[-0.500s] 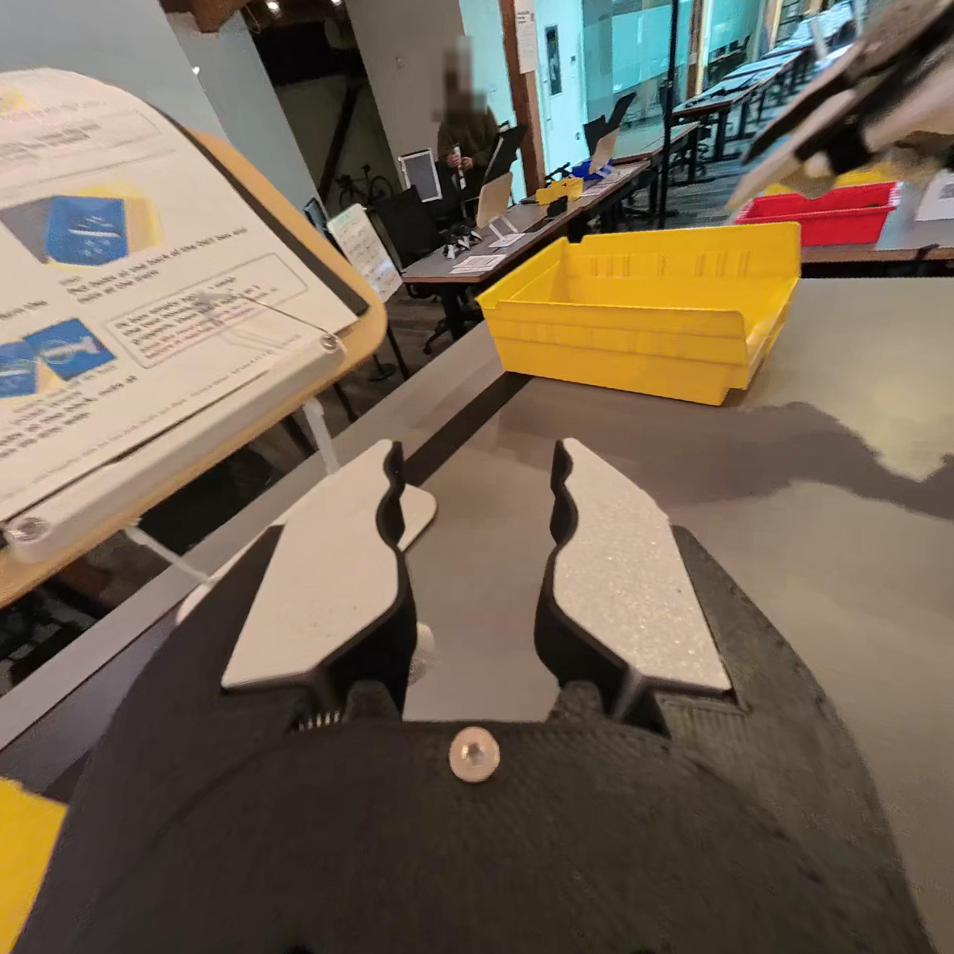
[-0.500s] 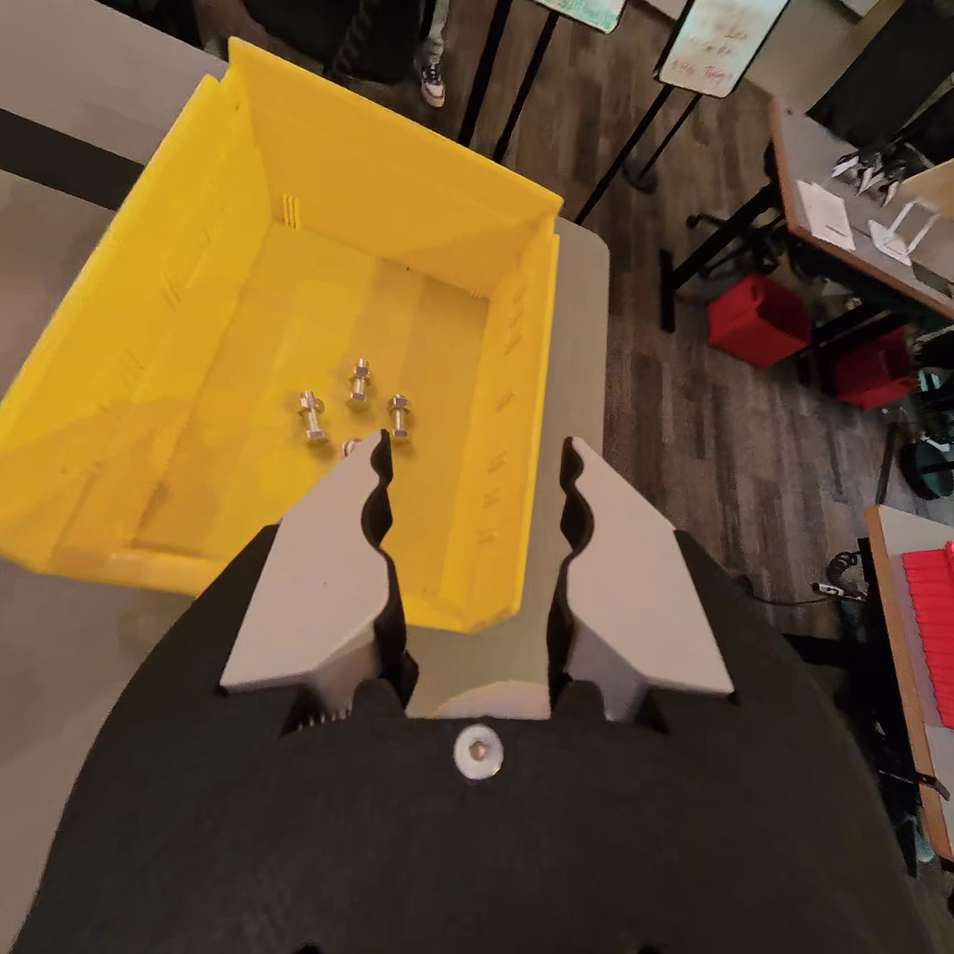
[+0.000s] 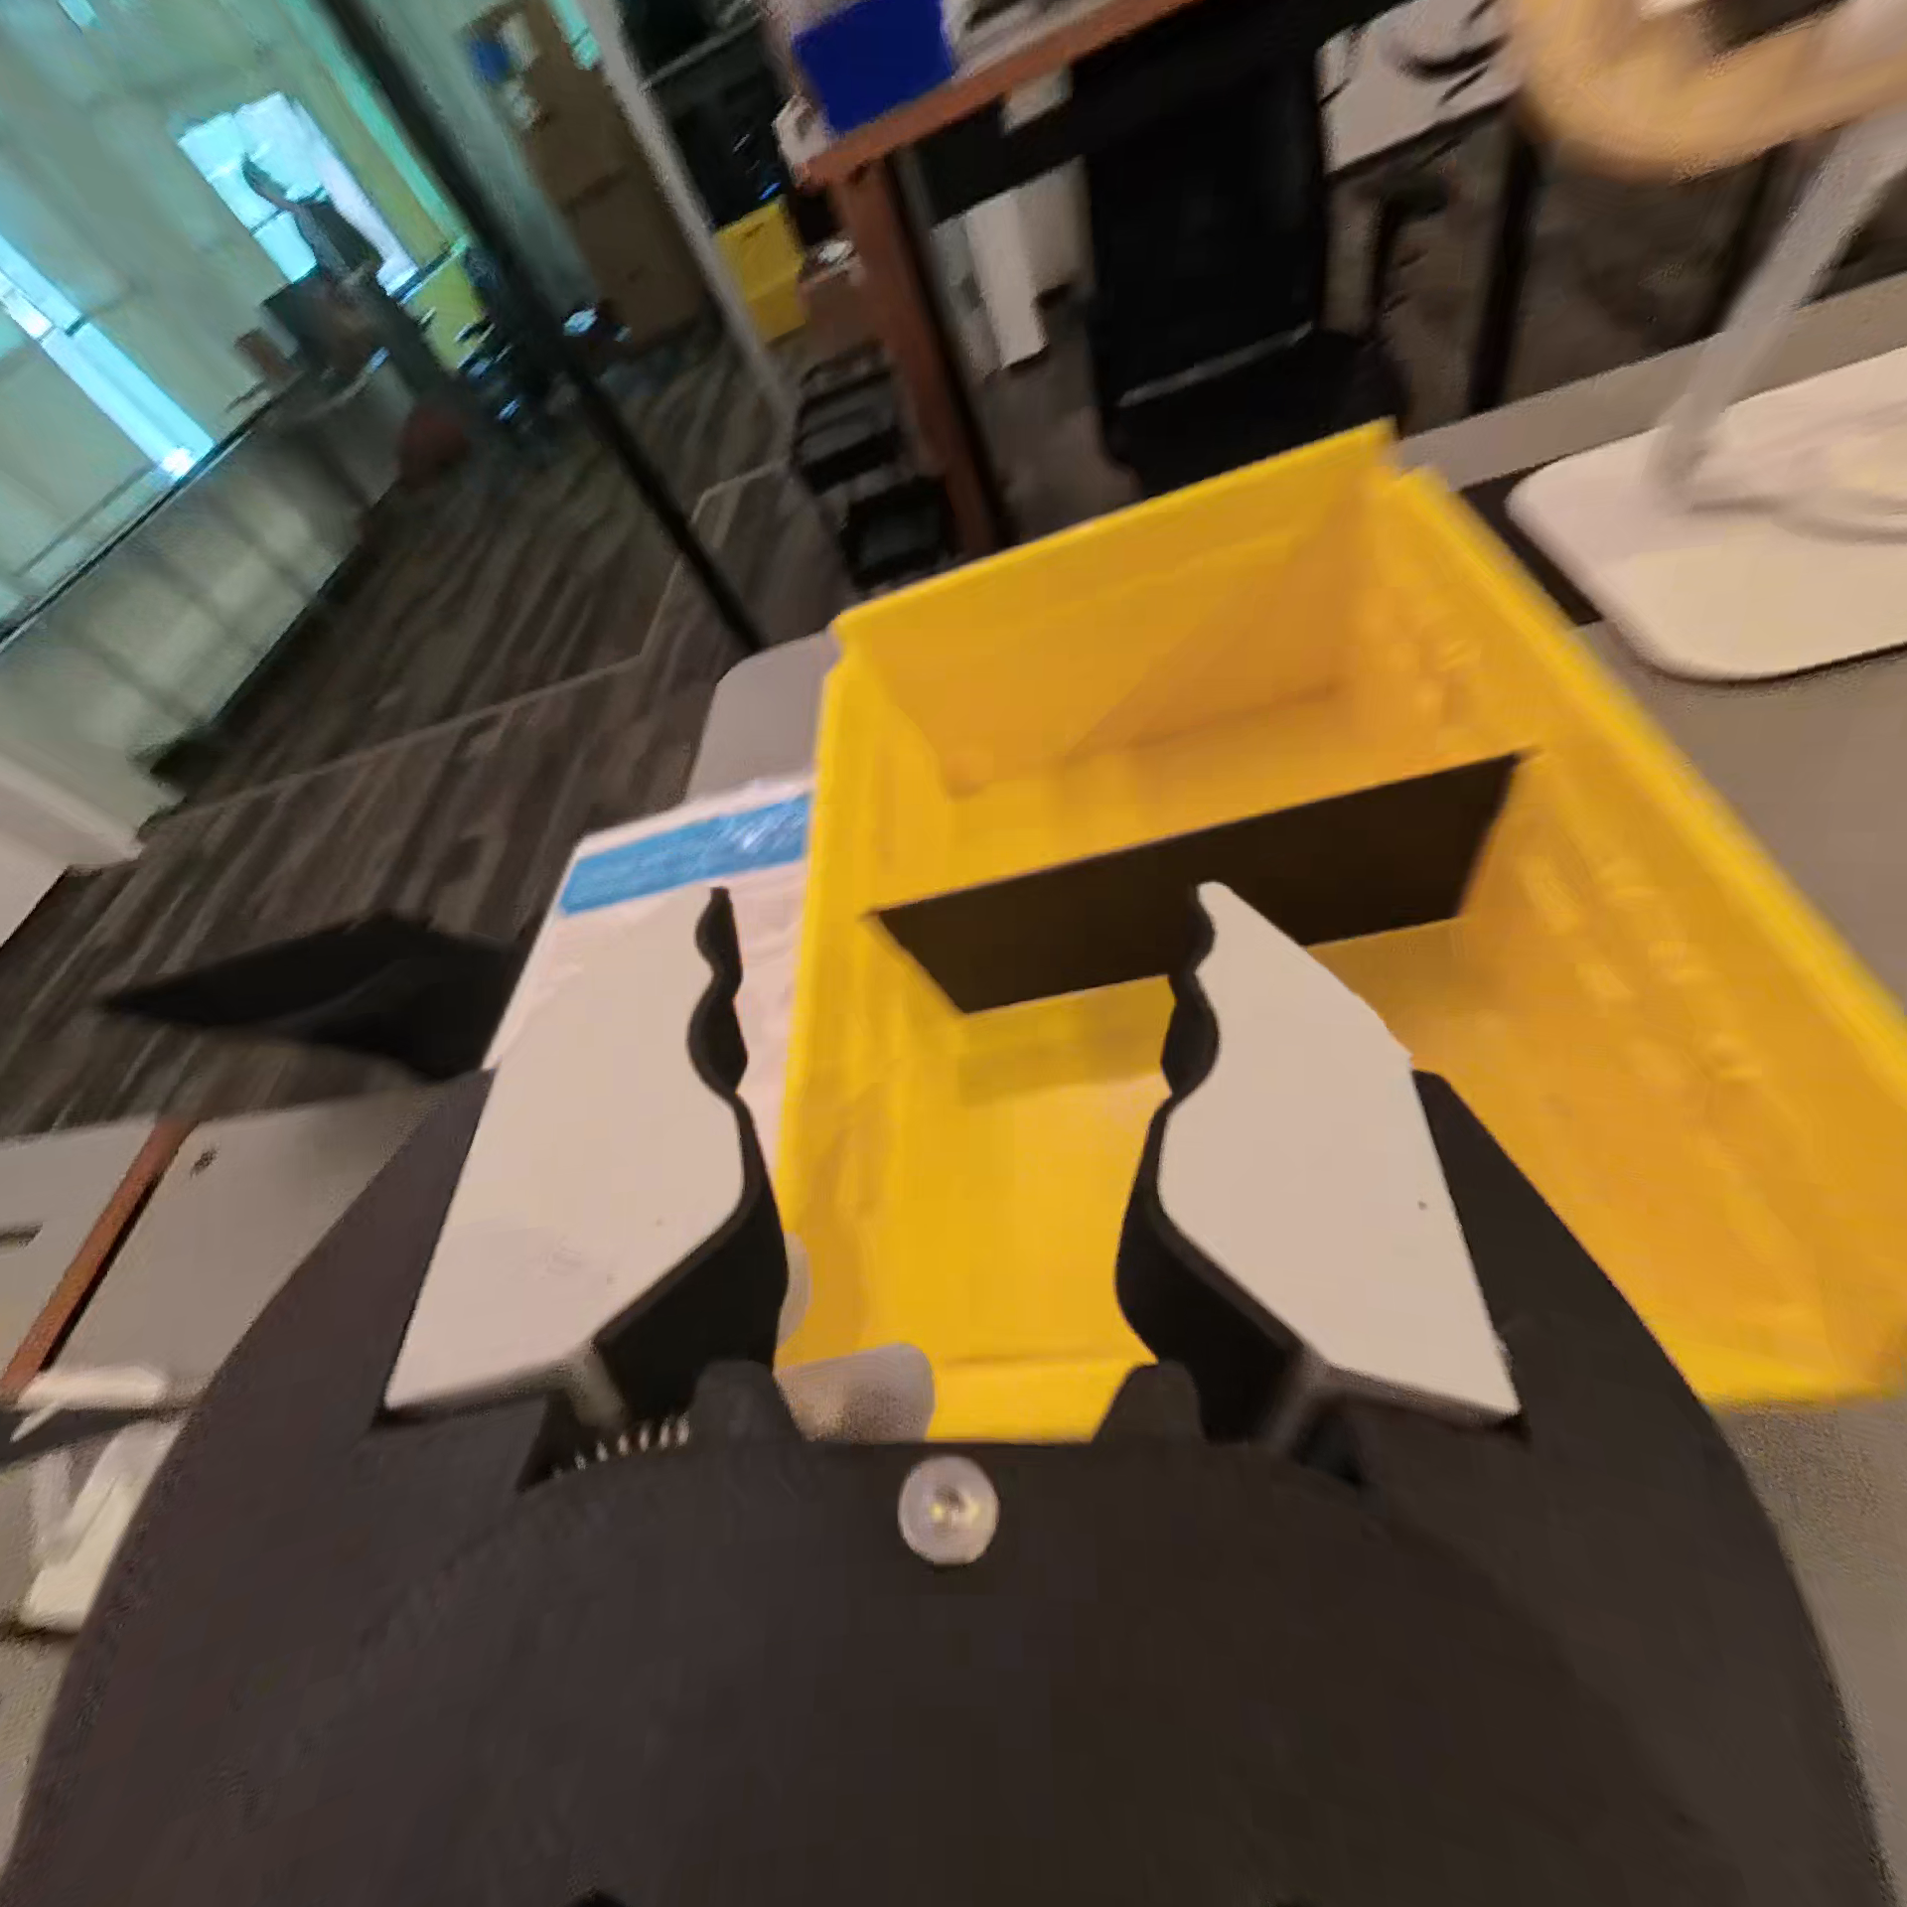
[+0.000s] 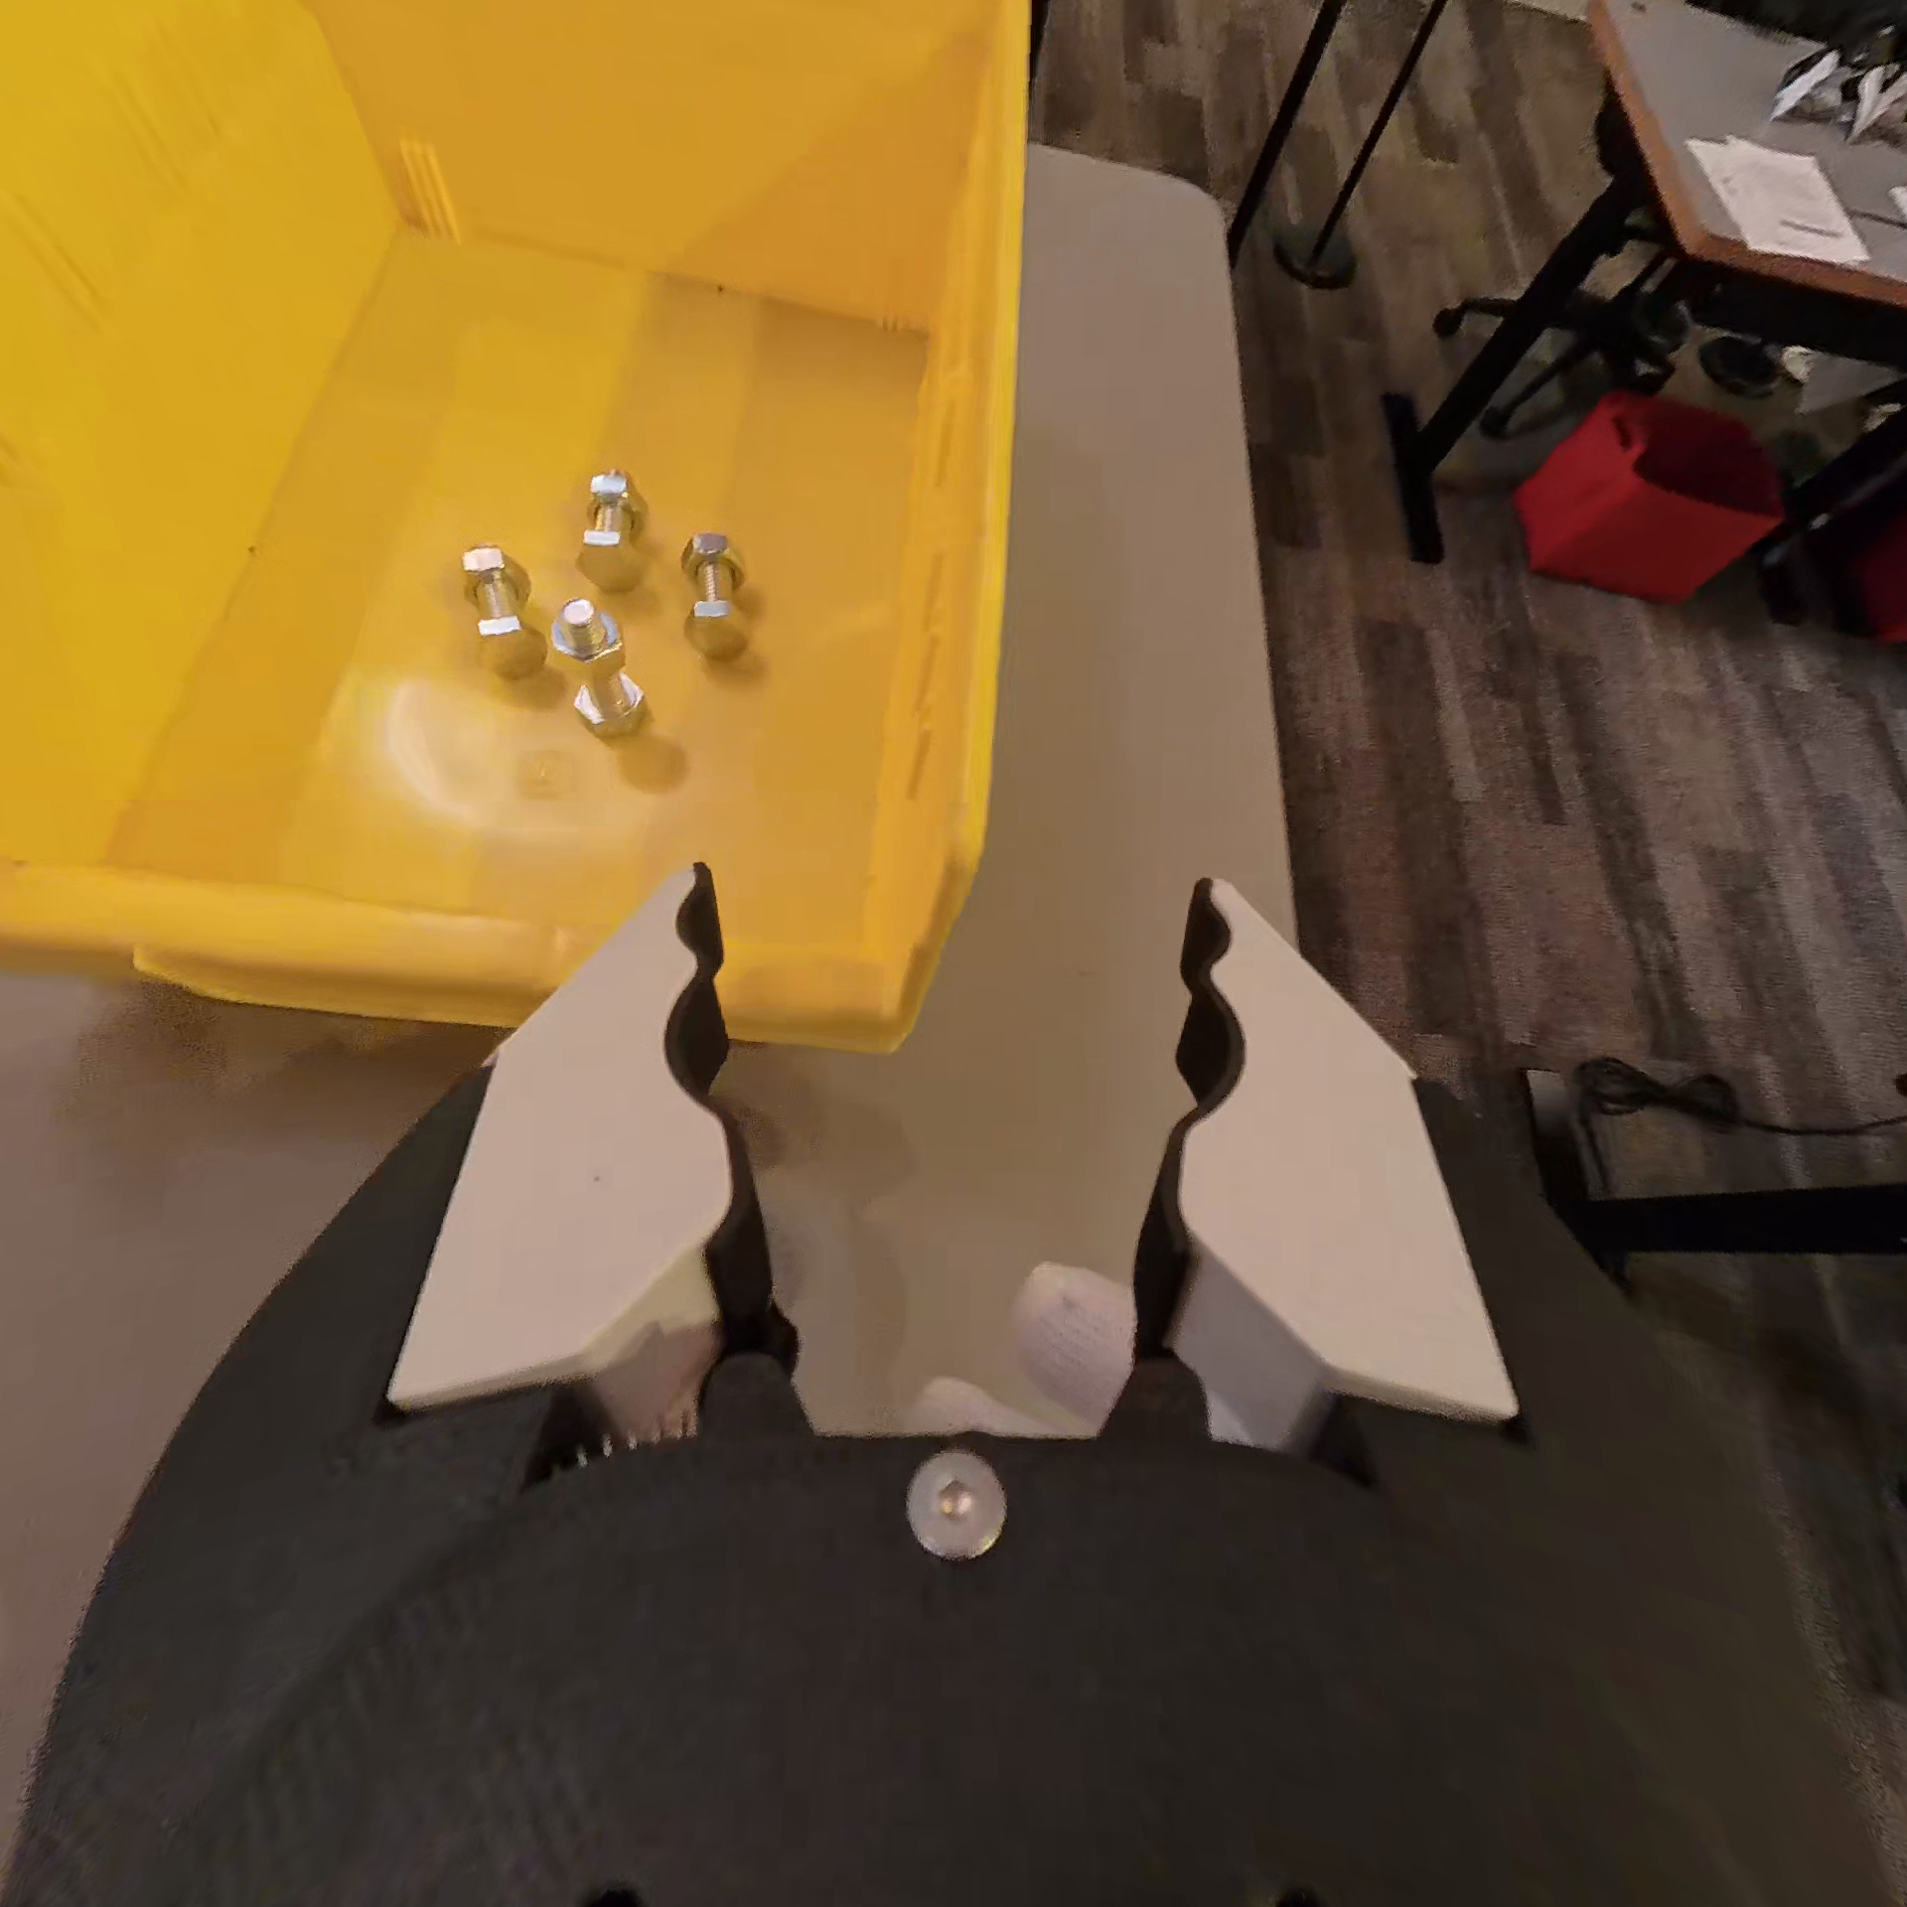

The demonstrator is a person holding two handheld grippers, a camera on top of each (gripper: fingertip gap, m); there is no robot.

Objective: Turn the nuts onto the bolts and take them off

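1. The right gripper (image 4: 949,908) hangs over the grey table (image 4: 1114,619) — jaws spread, nothing between them.
2. Just past its left fingertip sits a yellow bin (image 4: 960,516); four bolts (image 4: 599,609) with nuts threaded on lie clustered on its floor.
3. The left gripper (image 3: 960,918), jaws also spread and empty, points into a second yellow bin (image 3: 1610,1084) — blurred, split by a black divider (image 3: 1187,898).

Four silver bolts (image 4: 604,609), a nut threaded on each, lie clustered on the yellow bin's (image 4: 960,516) floor
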